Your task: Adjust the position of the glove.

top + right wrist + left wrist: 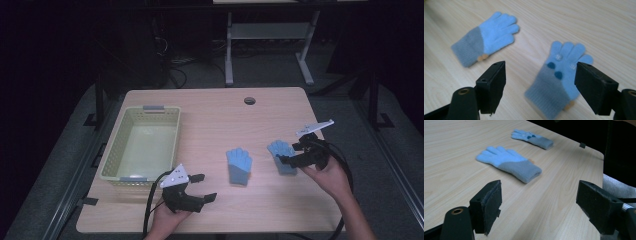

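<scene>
My right gripper (540,87) hovers, fingers spread wide, over the dotted glove (561,82) at lower centre, my left gripper (539,207) likewise spread and empty; no readable writing.

Surface: light wooden table (210,115), with a round cable hole (249,100) near its far edge.
Left side: pale yellow plastic basket (116,139) standing on the tabletop, long side running front to back.
Middle: blue glove with grey cuff (238,165), lying flat, fingers pointing away from the person.
Right of middle: second blue glove (281,154), flat, near the first but apart from it; it bears dark blue dots.
</scene>
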`<state>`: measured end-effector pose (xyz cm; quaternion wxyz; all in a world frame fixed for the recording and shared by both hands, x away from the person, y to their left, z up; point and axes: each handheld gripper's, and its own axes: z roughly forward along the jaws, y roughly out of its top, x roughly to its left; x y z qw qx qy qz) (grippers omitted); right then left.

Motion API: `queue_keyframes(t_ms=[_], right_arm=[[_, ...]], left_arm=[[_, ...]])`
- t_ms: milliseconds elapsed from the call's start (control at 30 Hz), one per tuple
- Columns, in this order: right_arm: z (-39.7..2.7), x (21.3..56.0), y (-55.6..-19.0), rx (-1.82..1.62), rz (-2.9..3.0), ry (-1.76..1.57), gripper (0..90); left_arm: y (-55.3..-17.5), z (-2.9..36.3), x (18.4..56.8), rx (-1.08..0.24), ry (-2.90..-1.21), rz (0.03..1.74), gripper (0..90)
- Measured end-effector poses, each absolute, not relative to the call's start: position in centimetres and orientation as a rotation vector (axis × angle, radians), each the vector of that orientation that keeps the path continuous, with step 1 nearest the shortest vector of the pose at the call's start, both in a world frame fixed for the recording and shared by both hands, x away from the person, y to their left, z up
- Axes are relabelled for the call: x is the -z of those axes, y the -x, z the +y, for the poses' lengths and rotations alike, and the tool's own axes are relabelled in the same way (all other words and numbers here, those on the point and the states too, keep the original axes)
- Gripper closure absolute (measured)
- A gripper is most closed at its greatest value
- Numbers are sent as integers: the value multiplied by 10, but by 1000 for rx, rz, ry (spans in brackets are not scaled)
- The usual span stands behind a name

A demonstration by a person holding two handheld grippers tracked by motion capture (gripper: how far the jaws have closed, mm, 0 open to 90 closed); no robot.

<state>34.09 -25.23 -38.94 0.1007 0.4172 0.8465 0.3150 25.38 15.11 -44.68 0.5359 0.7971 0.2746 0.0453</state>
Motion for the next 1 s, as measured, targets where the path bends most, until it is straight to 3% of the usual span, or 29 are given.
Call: queue_keyframes(t_ms=[433, 1000], right_arm=[[-250, 405, -372, -779, 2527, -1365, 276], [-245, 422, -382, -654, 2562, -1446, 345]], left_arm=[[-254, 152, 445, -112, -1898, 649, 201], [-254, 152, 445, -116, -1898, 644, 201]])
